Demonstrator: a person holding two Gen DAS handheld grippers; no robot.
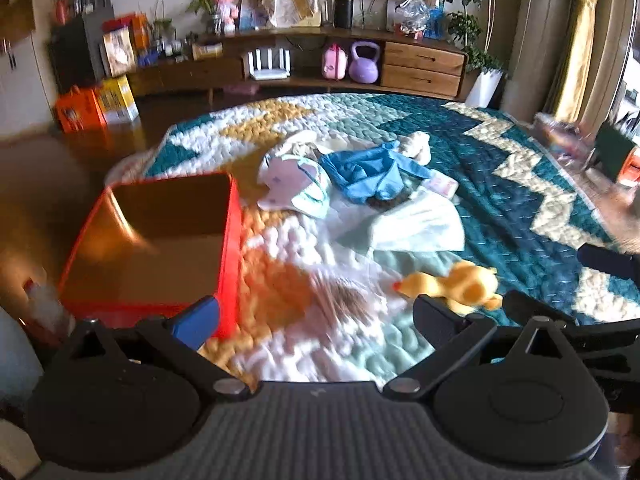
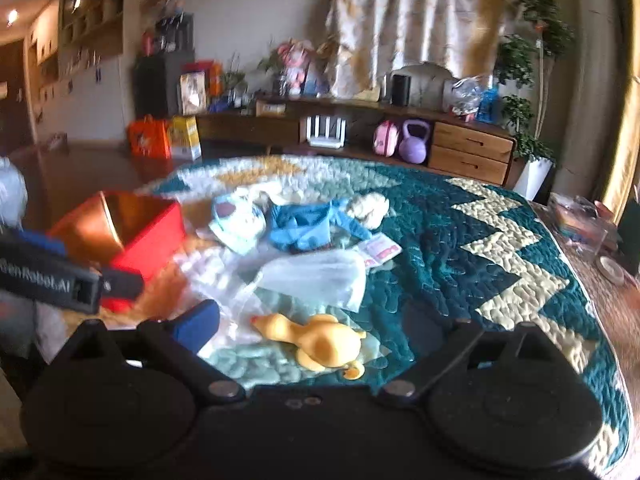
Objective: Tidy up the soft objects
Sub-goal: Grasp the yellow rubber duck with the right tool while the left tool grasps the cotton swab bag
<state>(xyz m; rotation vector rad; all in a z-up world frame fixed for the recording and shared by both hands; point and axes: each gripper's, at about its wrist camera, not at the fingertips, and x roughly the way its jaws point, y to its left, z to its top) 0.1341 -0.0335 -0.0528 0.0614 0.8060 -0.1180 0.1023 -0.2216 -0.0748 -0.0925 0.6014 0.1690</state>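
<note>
A yellow plush duck (image 2: pixel 320 344) lies on the quilted rug (image 2: pixel 460 232), low between the wide-apart fingers of my right gripper (image 2: pixel 314 326), which is open and not pressing on it. In the left wrist view the duck (image 1: pixel 460 284) lies just past the right finger. My left gripper (image 1: pixel 316 316) is open over bare rug with nothing between its fingers. An open-topped red box (image 1: pixel 152 240) stands at its left. Beyond lies a pile of clothes: a blue garment (image 1: pixel 368 176), a white and mint piece (image 1: pixel 292 184) and a pale mint cloth (image 1: pixel 412 224).
A low wooden cabinet (image 1: pixel 420 68) with drawers runs along the back wall, holding a purple kettlebell (image 1: pixel 364 62) and a pink bag (image 1: pixel 334 62). Orange and yellow boxes (image 1: pixel 96 106) stand on the wooden floor at the left. A clear plastic container (image 2: pixel 580 220) sits beyond the rug's right edge.
</note>
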